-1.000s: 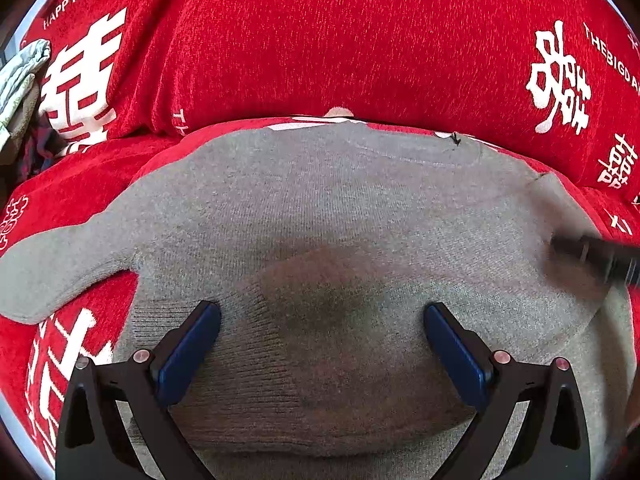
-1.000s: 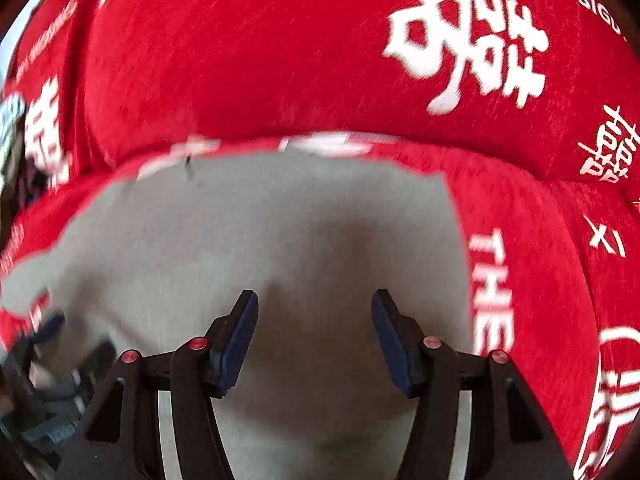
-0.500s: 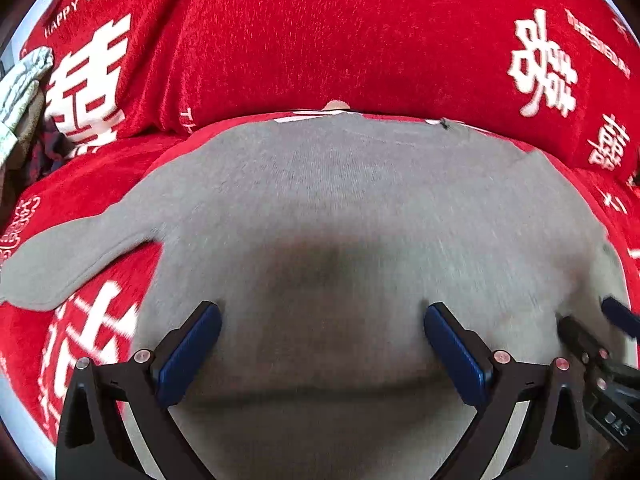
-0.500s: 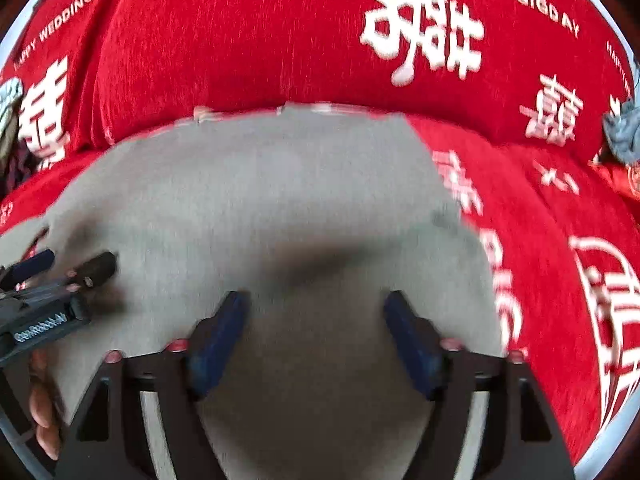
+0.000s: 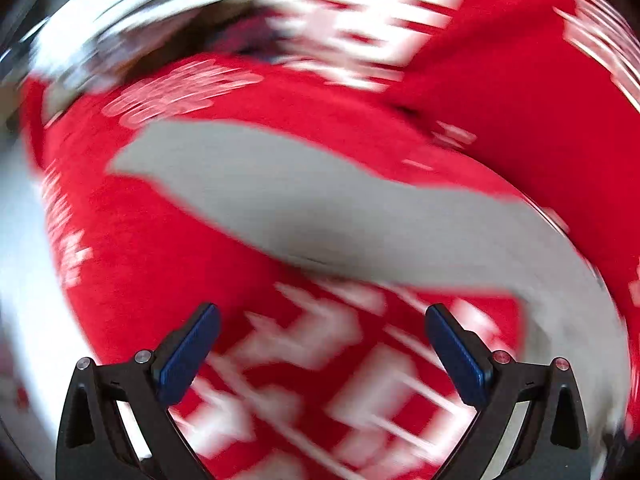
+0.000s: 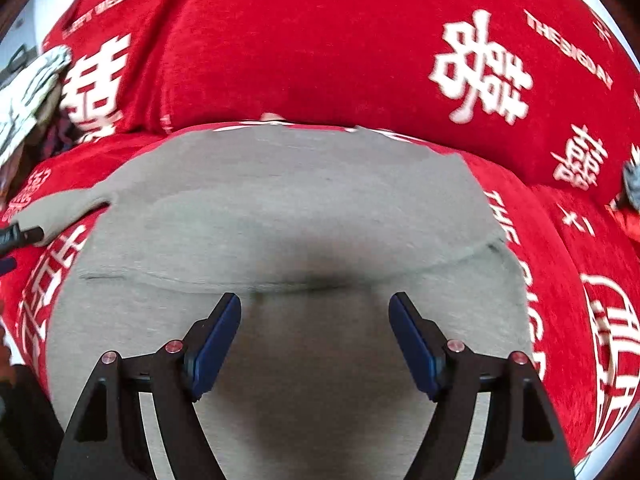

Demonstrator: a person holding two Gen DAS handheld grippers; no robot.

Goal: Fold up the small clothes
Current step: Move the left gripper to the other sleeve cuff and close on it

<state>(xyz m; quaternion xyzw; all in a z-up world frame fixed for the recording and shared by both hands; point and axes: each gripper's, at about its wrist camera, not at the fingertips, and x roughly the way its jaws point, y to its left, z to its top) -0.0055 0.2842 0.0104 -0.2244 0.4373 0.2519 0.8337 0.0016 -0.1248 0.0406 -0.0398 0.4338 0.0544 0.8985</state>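
Observation:
A small grey knit sweater (image 6: 300, 184) lies flat on a red sofa cover. A folded layer of it (image 6: 400, 240) lies across the body, with its edge just beyond my right gripper (image 6: 315, 300). That gripper is open above the lower body with nothing between its pads. The sweater's left sleeve (image 6: 60, 208) sticks out to the left, and the tip of my left gripper (image 6: 16, 236) shows beside its cuff. The left wrist view is blurred: the grey sleeve (image 5: 320, 208) runs across it, and my left gripper (image 5: 320, 312) is open and empty over the red cover.
The red cover (image 6: 320, 40) with white characters runs up the backrest behind the sweater. A pile of pale patterned clothes (image 6: 28, 92) sits at the far left. A grey item (image 6: 632, 184) lies at the right edge.
My left gripper has swung fast to the left, off the sweater's body to the outstretched sleeve. My right gripper has opened wider and drawn back, and a folded layer now lies across the body.

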